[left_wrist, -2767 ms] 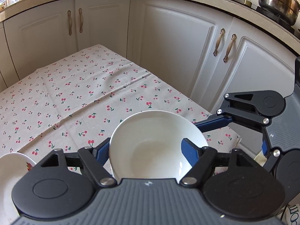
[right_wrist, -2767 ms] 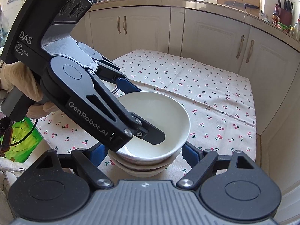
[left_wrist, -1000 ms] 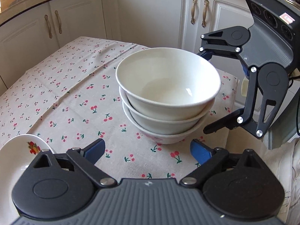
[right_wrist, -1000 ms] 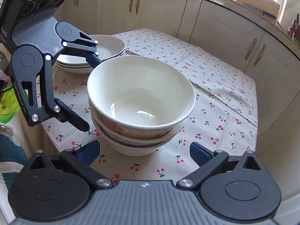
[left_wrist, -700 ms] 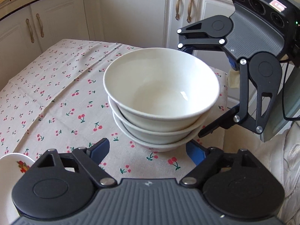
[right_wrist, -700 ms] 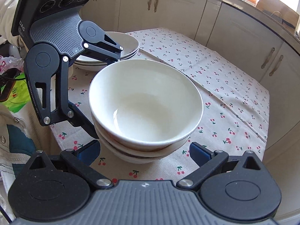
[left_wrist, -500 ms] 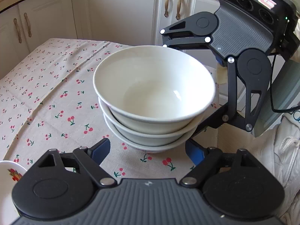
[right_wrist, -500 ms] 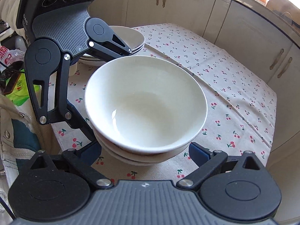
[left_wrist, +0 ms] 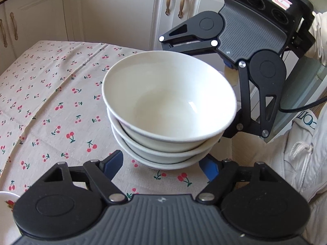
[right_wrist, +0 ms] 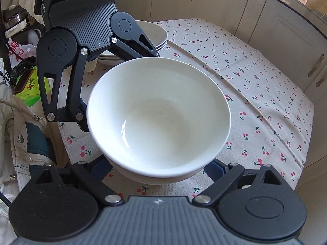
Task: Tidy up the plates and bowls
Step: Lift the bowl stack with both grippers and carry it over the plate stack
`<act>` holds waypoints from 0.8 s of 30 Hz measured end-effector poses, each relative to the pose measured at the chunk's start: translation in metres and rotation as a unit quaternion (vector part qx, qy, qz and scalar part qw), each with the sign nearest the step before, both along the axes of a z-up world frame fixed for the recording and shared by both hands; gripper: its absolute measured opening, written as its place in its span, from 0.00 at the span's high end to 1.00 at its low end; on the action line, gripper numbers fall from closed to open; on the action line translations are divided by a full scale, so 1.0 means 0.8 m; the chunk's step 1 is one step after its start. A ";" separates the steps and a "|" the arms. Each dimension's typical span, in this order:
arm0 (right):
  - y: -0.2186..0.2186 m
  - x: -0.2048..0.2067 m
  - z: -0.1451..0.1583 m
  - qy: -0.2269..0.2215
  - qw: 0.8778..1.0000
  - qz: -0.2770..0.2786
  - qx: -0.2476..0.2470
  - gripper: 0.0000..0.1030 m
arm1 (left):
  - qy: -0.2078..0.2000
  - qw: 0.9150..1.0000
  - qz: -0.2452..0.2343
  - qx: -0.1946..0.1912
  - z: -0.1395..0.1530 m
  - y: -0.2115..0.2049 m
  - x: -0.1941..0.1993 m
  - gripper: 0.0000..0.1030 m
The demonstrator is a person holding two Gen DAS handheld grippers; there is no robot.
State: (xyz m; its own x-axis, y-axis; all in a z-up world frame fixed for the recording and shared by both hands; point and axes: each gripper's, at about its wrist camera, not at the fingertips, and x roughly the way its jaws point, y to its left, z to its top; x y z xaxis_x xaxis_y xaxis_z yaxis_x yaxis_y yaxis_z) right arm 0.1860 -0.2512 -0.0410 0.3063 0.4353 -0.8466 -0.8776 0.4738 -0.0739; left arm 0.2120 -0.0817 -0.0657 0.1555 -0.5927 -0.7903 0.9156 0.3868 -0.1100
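Observation:
Three white bowls (left_wrist: pixel 169 106) stand nested in one stack on the cherry-print tablecloth (left_wrist: pixel 51 94), near the table's edge. My left gripper (left_wrist: pixel 161 162) reaches in low at the stack's foot. Its blue pads (left_wrist: pixel 114 161) flank the bottom bowl and the jaws are closing, with no press visible. From the opposite side my right gripper (right_wrist: pixel 157 167) straddles the same stack (right_wrist: pixel 159 114). Its jaws are also closing, with the blue pads (right_wrist: pixel 213 168) just outside the lower bowls. Each gripper's black fingers (left_wrist: pixel 245 102) show beside the stack in the other's view.
A stack of white plates (right_wrist: pixel 159 36) sits further back on the table, behind the left gripper. A small flower-print dish (left_wrist: pixel 5 202) lies at the near left. White cabinets (left_wrist: pixel 122 14) ring the table. A person's white clothing (left_wrist: pixel 302 159) and a green bag (right_wrist: pixel 30 89) are alongside.
The left gripper let go of the top bowl on the stack. Both grippers have since drawn in and tilted down around the stack, and their jaws have narrowed.

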 end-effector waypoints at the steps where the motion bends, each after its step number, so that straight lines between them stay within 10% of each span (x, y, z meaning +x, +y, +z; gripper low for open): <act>1: 0.000 0.001 0.000 0.002 1.000 0.001 0.000 0.07 | 0.000 1.000 -0.003 0.000 0.000 -0.001 0.001 0.22; 24: 0.002 0.005 0.000 0.015 1.000 0.005 0.000 0.09 | 0.000 1.000 -0.030 0.009 0.001 -0.006 0.005 0.23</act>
